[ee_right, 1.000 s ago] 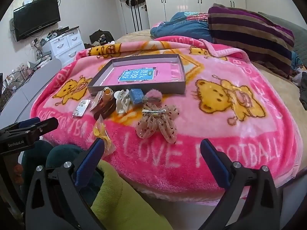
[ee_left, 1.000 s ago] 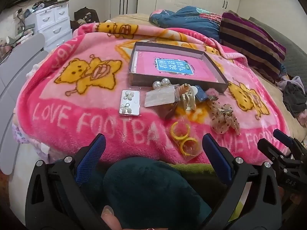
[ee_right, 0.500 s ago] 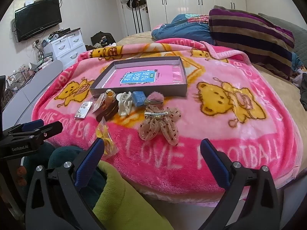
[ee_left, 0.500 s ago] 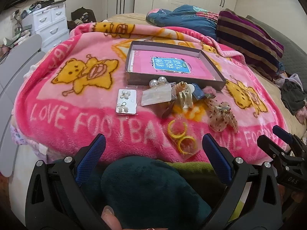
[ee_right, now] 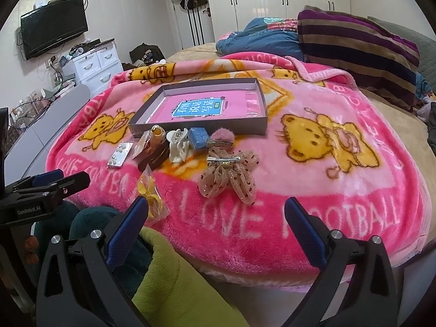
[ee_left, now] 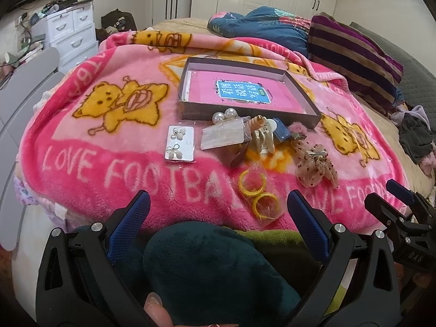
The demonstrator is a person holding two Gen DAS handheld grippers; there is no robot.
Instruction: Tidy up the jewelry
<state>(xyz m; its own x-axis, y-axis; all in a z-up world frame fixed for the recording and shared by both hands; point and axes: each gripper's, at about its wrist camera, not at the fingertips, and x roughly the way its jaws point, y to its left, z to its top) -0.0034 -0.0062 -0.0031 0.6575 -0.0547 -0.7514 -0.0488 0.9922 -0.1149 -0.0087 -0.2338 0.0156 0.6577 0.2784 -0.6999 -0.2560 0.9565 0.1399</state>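
Observation:
A grey shallow box with a pink book inside lies on the pink blanket. In front of it sits a jumble of jewelry: an earring card, two pearls, a clear packet, a white claw clip, a blue piece, a beige bow clip, and yellow hoops in a bag. My left gripper and my right gripper are open and empty, near the bed's front edge.
Striped pillow and blue bedding lie at the far side of the bed. A white drawer unit stands at left. Green fleece clothing fills the foreground below both grippers.
Both grippers have risen slightly and edged toward the bed, so the items sit a little lower in view. Nothing on the blanket has moved.

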